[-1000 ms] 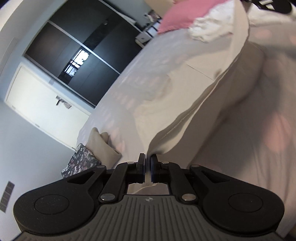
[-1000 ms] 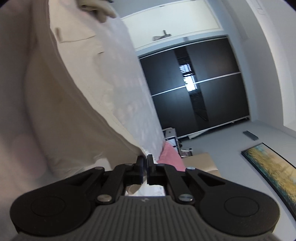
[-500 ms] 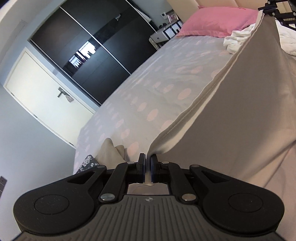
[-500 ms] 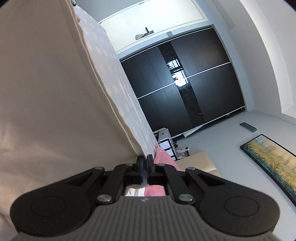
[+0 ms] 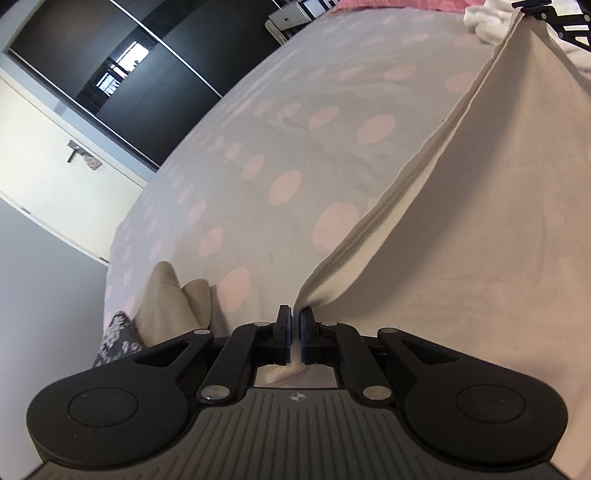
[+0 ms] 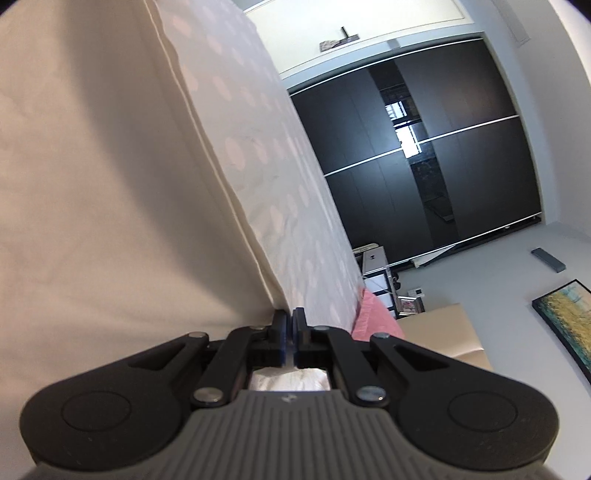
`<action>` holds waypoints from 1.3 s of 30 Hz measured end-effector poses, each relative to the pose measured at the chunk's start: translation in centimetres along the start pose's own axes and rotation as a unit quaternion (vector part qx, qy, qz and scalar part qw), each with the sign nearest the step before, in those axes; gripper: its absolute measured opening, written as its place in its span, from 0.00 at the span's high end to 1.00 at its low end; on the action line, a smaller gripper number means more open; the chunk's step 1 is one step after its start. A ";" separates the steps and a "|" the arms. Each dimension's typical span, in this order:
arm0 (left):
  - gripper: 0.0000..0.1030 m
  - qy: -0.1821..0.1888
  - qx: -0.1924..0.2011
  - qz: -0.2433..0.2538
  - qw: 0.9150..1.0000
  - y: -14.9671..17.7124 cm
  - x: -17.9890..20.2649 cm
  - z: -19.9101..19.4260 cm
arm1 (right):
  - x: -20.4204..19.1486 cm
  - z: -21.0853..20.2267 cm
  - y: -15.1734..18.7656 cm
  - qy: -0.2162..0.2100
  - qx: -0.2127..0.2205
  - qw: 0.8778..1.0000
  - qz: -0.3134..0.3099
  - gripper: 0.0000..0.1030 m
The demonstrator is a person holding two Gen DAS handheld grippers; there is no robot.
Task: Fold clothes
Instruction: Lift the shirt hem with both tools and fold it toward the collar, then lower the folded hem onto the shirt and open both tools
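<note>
Both grippers are pinched nearly shut, each on one corner of a beige garment [image 5: 480, 229]. The left gripper [image 5: 295, 334] holds the near corner; in its view the hemmed edge runs from the jaws up and to the far right, straight to the right gripper [image 5: 550, 16], whose black frame shows at the top right corner. In the right wrist view the right gripper [image 6: 289, 338] clamps the other end of the same edge, and the cloth [image 6: 103, 177] fills the left of the picture, with the hem running away from the jaws up and to the left.

So the held edge is the garment's long axis at this moment: it stretches taut between the two tools, roughly along the bed [image 5: 280, 147], from its foot end toward the pink pillow [image 6: 373, 321]. The rest of the cloth hangs from that edge to the right in the left view, over the dotted cover. Whether its lower part touches the bed I cannot tell.

The coming move turns on this line. Neither hand is nearer; each owns one end. To make a clean fold, I judge both must carry the edge together, parallel, across the bed and lay it down square. If one leads, the hem will skew.

A second beige piece [image 5: 173, 295] and a patterned cloth [image 5: 118, 339] lie at the near left, beside the left tool, well clear of the held edge.
</note>
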State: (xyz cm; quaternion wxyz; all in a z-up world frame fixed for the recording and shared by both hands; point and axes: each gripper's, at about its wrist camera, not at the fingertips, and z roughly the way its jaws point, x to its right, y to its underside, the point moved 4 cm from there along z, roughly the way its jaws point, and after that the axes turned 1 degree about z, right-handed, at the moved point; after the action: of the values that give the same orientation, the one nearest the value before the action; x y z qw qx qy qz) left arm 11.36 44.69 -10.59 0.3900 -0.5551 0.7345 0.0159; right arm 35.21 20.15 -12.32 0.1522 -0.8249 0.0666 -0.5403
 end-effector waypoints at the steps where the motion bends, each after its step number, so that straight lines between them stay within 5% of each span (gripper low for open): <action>1: 0.98 0.002 -0.004 0.001 1.000 -0.1 0.2 0.9 | -0.5 1.0 -0.1 -0.005 -0.005 1.000 0.000 0.97; 11: 0.97 0.008 -0.021 -0.015 1.000 -0.1 1.6 7.1 | -5.4 6.9 0.0 -0.039 -0.042 0.998 -0.005 0.97; 16: 0.82 -0.006 -0.019 -0.045 0.999 0.5 1.5 7.3 | -6.2 6.9 0.3 -0.059 -0.054 0.996 0.030 0.93; 20: 0.61 -0.008 -0.016 -0.072 0.997 1.4 0.3 5.7 | -4.9 6.0 0.7 -0.049 -0.056 0.996 0.049 0.73; 24: 0.61 0.010 -0.018 -0.113 0.993 3.4 -0.7 2.7 | -2.4 3.3 2.3 -0.073 -0.076 0.987 0.119 0.73; 29: 0.61 0.058 -0.017 -0.173 0.983 6.6 -0.2 -1.8 | -0.7 -1.0 6.3 -0.145 -0.113 0.952 0.247 0.73; 36: 0.58 0.107 -0.020 -0.240 0.965 12.0 1.1 -7.3 | -2.1 -7.4 11.8 -0.249 -0.145 0.876 0.386 0.73; 39: 0.57 0.114 -0.029 -0.248 0.962 14.2 2.0 -8.9 | -2.8 -9.9 13.3 -0.268 -0.156 0.862 0.401 0.73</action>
State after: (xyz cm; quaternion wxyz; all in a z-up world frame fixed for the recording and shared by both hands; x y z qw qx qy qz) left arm -5.54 44.49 -11.40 0.2795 -0.7292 0.6122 -0.1238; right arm 25.76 6.57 -15.43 0.2368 -0.8529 0.4317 -0.1736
